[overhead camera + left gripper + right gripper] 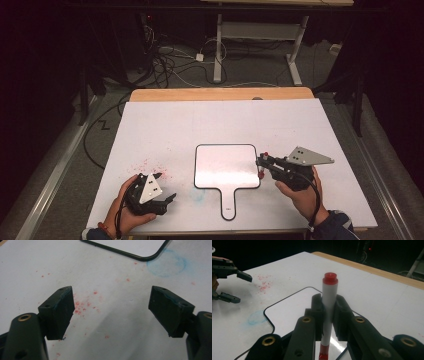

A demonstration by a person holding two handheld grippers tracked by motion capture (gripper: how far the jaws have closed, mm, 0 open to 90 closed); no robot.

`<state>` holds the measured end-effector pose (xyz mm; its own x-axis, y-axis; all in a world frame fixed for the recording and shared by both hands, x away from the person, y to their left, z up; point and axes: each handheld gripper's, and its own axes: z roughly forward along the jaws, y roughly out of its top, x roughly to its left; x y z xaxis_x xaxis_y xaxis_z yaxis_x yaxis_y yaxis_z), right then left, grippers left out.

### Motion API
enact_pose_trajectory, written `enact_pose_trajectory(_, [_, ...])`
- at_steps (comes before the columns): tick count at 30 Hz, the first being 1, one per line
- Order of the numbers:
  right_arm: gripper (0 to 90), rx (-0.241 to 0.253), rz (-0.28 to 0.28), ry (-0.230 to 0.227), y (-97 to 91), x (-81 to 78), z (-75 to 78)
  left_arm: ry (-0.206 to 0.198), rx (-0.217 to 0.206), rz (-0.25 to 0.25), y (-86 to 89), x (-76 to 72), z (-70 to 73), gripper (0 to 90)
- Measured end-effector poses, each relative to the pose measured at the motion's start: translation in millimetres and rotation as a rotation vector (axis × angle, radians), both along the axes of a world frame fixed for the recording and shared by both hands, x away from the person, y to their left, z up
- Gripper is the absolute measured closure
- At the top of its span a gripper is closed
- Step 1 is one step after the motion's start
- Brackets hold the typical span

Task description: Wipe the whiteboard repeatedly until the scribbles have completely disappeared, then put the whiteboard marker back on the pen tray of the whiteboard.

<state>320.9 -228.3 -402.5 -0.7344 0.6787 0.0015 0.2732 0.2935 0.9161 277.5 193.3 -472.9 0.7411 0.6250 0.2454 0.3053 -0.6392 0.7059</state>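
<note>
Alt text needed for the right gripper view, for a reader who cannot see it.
The right gripper is shut on a white marker with red cap, held upright over a black-rimmed small whiteboard. The left gripper stands open far left, near red specks and a blue smudge.

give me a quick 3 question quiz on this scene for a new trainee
1. True or false: the left hand-held gripper is clamped on the marker.
2. Which stains lie on the table near the left hand-held gripper? A) red specks B) green streaks C) black rings
3. Fill in: the right hand-held gripper holds the marker beside the small ____ with the black rim and handle.

Key
1. False: its jaws stand open with nothing between them; the right one grips the marker.
2. A, the red specks.
3. whiteboard
</note>
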Motion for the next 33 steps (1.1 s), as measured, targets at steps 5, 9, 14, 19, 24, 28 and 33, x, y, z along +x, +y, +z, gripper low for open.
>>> enact_pose_trajectory(5, [80.9,-0.020,-0.007,0.060,-9.4,0.2,0.6,0.000,0.007,-0.003,0.1,-1.6,-0.4,20.1])
enact_pose_trajectory(9, [81.0,-0.023,-0.012,0.114,-15.9,0.2,3.0,0.004,0.007,-0.003,0.5,-1.9,-0.5,20.1])
enact_pose_trajectory(14, [80.9,-0.012,0.006,0.209,-20.7,7.0,0.0,0.009,0.009,0.002,1.1,-2.4,-1.9,20.1])
enact_pose_trajectory(19, [80.8,-0.027,0.016,0.282,-17.3,21.6,-13.5,0.004,0.008,0.006,0.8,-3.9,-0.8,20.1])
enact_pose_trajectory(24, [79.7,-0.032,0.029,0.300,-13.8,35.2,-25.7,0.003,0.020,-0.007,-3.3,-2.0,-1.2,20.1])
enact_pose_trajectory(28, [78.5,0.006,0.031,0.324,-14.7,48.1,-32.9,0.010,0.024,-0.014,-4.0,-2.9,-1.9,20.1])
enact_pose_trajectory(33, [76.0,0.031,0.034,0.364,-11.5,65.9,-46.3,0.009,0.028,-0.015,-4.6,-2.5,-1.9,20.1])
